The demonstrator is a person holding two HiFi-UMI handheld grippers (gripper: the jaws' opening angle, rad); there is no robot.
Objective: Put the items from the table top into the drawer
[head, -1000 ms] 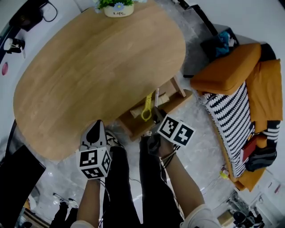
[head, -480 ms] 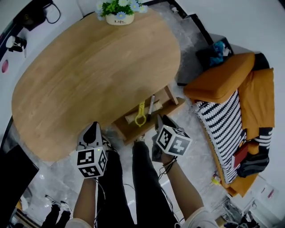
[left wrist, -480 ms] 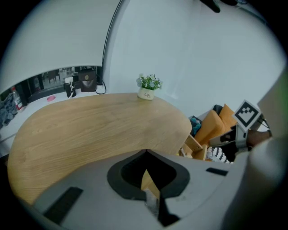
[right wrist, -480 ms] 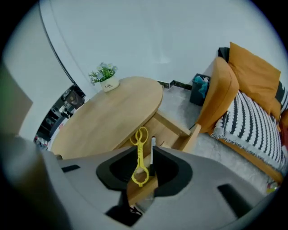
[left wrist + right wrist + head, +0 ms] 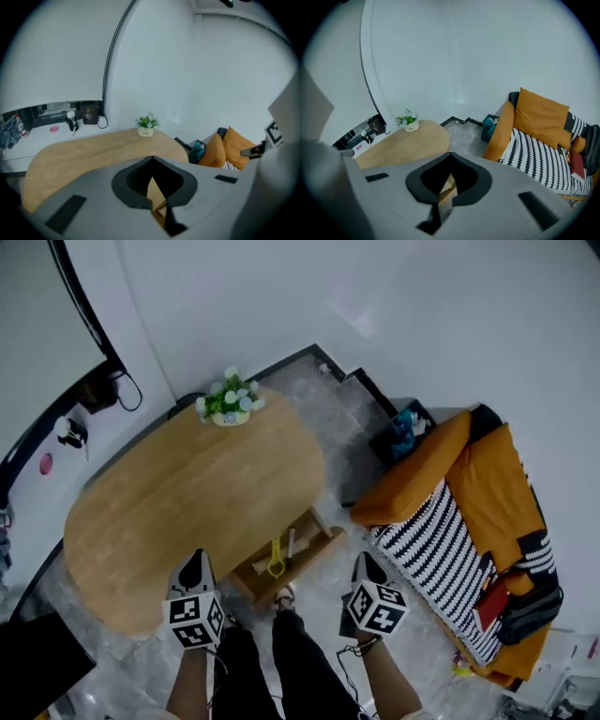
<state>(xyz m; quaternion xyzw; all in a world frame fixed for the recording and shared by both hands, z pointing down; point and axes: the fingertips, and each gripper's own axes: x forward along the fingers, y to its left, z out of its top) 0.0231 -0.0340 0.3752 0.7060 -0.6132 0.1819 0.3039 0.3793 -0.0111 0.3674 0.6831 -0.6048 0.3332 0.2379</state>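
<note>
Yellow item and pen lie in the open drawer under the table. Flowerpot sits at the table's far end. Left gripper and right gripper are both clenched, empty, and flank the drawer. Sofa at right.

Home living rm. Oval wood table at centre, w/ potted flowers on its far end; orange sofa at right w/ black-and-white striped cover; grey marble-look floor; plain white walls on far side.
</note>
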